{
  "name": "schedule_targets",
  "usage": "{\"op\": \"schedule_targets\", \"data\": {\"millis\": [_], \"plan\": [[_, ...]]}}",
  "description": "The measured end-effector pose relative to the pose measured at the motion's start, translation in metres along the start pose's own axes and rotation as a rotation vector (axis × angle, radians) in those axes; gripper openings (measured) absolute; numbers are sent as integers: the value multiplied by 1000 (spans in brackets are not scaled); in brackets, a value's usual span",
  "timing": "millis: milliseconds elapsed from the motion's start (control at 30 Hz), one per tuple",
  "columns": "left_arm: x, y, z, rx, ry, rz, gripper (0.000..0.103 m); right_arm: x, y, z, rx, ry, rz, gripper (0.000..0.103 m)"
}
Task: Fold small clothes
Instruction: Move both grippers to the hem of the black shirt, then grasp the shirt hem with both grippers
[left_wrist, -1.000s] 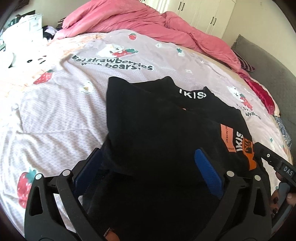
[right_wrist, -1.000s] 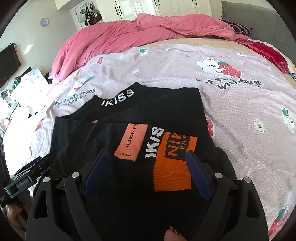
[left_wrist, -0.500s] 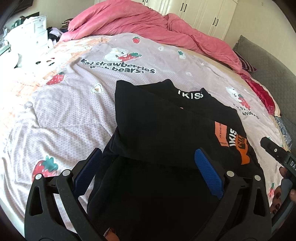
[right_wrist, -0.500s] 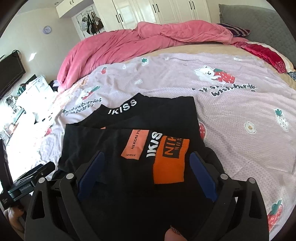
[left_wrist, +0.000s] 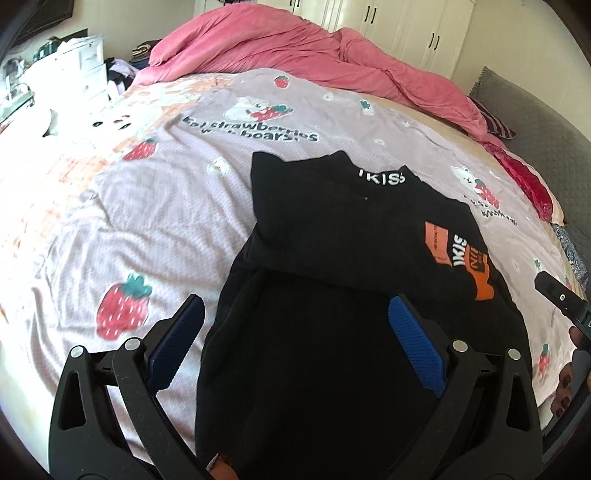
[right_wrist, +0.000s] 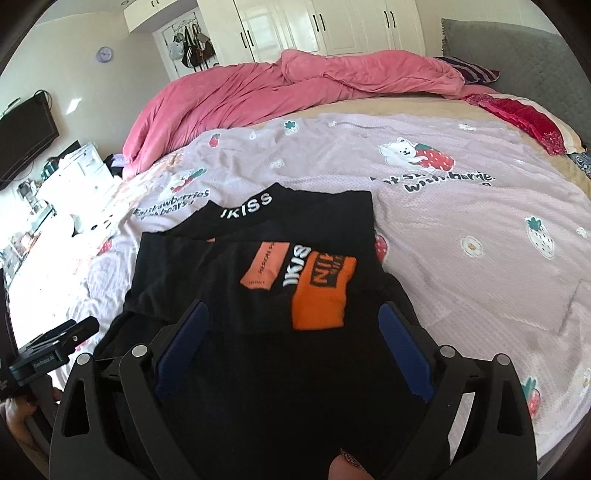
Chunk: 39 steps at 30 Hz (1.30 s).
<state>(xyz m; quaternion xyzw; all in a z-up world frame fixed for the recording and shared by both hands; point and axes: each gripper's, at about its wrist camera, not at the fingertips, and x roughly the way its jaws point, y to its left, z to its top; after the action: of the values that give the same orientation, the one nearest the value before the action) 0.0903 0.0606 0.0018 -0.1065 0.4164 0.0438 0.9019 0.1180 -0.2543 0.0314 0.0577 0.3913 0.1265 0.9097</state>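
- Your left hand-held gripper (left_wrist: 295, 343) is spread wide and released, with blue pads (left_wrist: 415, 345) on both fingers; it hovers over the near part of the black top (left_wrist: 332, 229), and nothing sits between its fingers.
- Your right hand-held gripper (right_wrist: 291, 345) is likewise spread and released, over the near right part of the same top (right_wrist: 258, 266), gripping nothing.
- In the left wrist view the body of the right hand-held gripper shows at the right edge, beside the top; in the right wrist view the left one shows at the left edge.
- The top lies on the bed, folded in layers: a folded panel lies across the middle, and below it the near part spreads toward you.
- A collar with white "IKISS" lettering (right_wrist: 245, 206) marks the far edge of the top.
- An orange patch (right_wrist: 323, 291) sits on the folded panel toward its right end, with a smaller orange label (right_wrist: 264, 264) just left of it and white letters between.
- The sheet (right_wrist: 461, 221) under the top is pale lilac with strawberries, bears and dark lettering, and it is creased to the left of the top.
- A pink duvet (left_wrist: 295, 48) is bunched along the far side of the bed.
- White wardrobes (right_wrist: 325, 26) stand behind the duvet.
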Motion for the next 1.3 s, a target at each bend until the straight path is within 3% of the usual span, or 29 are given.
{"op": "schedule_targets", "data": {"millis": [767, 1133, 1300], "plan": [[-21, 47, -74, -32, 118, 52, 94, -20, -44, -77, -22, 156, -117, 93], [-33, 67, -99, -97, 186, -41, 93, -27, -57, -107, -48, 233, -147, 93], [-40, 73, -107, -151, 200, -130, 93, -28, -63, -119, -21, 271, -123, 93]]}}
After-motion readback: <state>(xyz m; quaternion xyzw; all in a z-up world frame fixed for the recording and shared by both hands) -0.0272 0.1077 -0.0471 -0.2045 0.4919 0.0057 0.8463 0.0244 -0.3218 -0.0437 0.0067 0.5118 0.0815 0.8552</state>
